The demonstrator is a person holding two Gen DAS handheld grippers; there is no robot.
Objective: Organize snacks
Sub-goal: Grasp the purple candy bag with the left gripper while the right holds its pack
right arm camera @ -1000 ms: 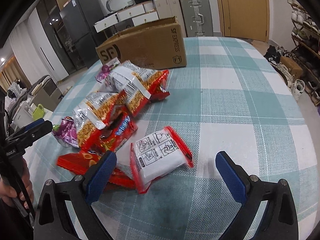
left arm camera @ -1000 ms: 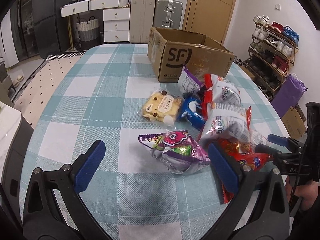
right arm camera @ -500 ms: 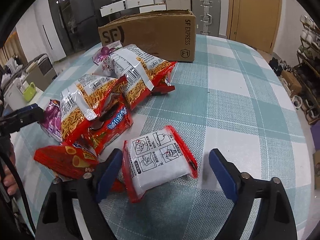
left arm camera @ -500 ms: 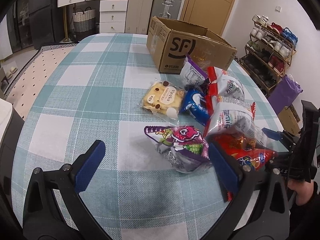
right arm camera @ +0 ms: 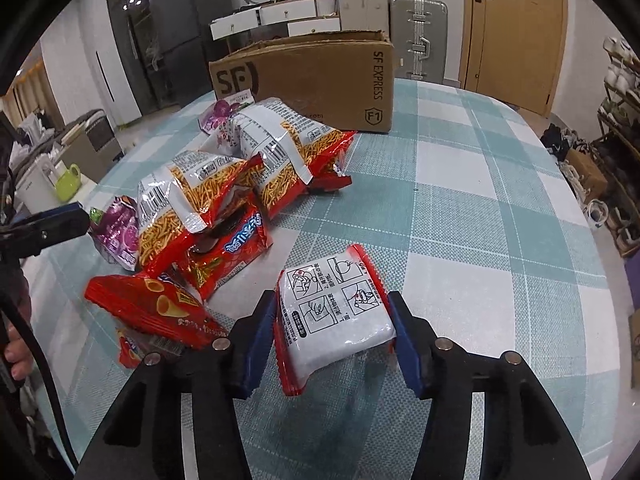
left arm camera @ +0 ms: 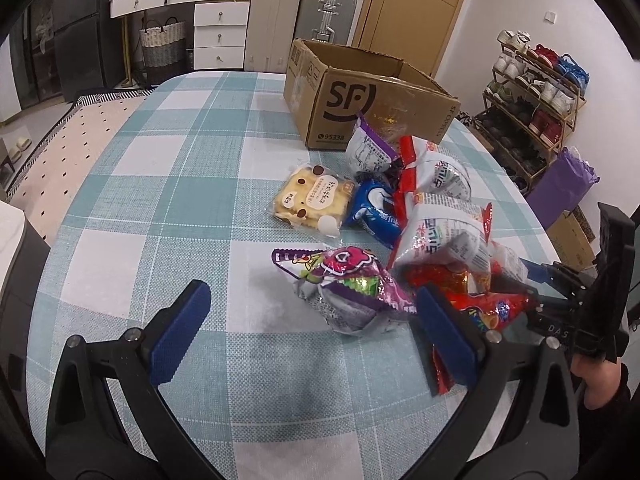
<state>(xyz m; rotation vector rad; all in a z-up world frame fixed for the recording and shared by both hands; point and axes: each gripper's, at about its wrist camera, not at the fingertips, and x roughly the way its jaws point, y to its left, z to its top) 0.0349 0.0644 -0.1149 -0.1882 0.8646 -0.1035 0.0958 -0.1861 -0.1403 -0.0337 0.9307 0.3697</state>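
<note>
Two claws are mine, one in each hand, over a bench in a teal and white check cloth. Biggest on it is the open cardboard box, standing toward the far edge. Against its near side begins a loose heap of snack bags: noodle-snack bags, red cone-crisp packs, a blue packet and a yellow biscuit pack. At the heap's near end lies the purple bag; my left claw is spread wide around it, pads clear of the wrapper. Apart from the heap, nearer my edge of the bench, sits the white packet with red edges. My right claw has just been closing and now clamps this packet, one blue pad against each long side.
</note>
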